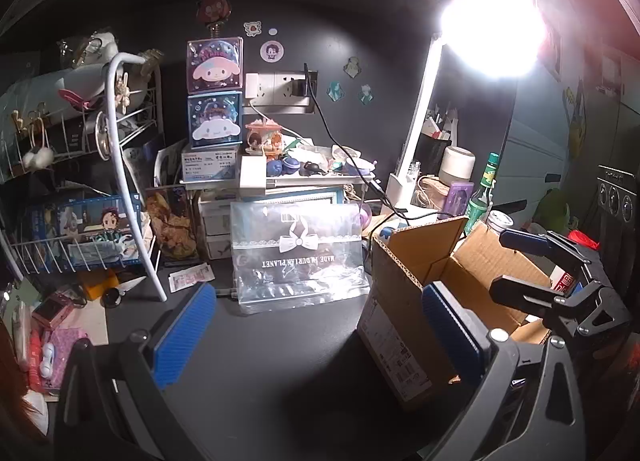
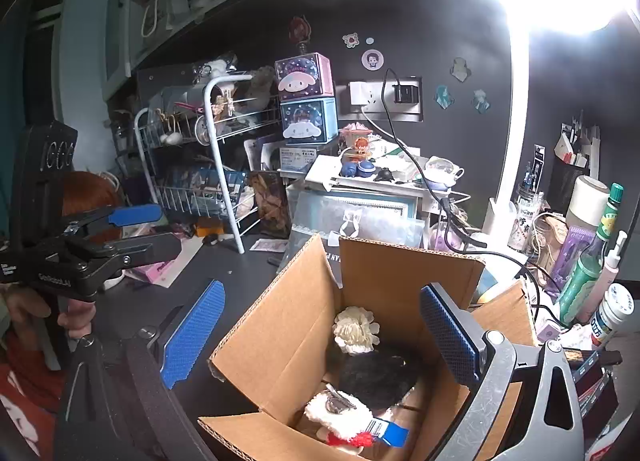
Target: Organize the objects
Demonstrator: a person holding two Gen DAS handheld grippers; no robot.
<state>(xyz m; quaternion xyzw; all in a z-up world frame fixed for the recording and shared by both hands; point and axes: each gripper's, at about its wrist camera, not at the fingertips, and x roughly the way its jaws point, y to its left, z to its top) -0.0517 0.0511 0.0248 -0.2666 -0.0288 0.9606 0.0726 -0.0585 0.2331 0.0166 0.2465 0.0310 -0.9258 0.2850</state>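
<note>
Cluttered dark desk [image 1: 280, 361], cardboard box [image 2: 280, 341], glaring lamp [image 1: 494, 35]

We've got the cardboard box [image 2: 320, 325] sitting on the counter [image 1: 280, 361] with a flower clip [image 2: 356, 330] and a fuzzy dark thing [image 2: 376, 377] inside it, a plastic bag [image 1: 298, 251] just behind-left of it, the wire rack [image 1: 80, 189] far left, bottles [image 2: 588, 273] to the right.
</note>
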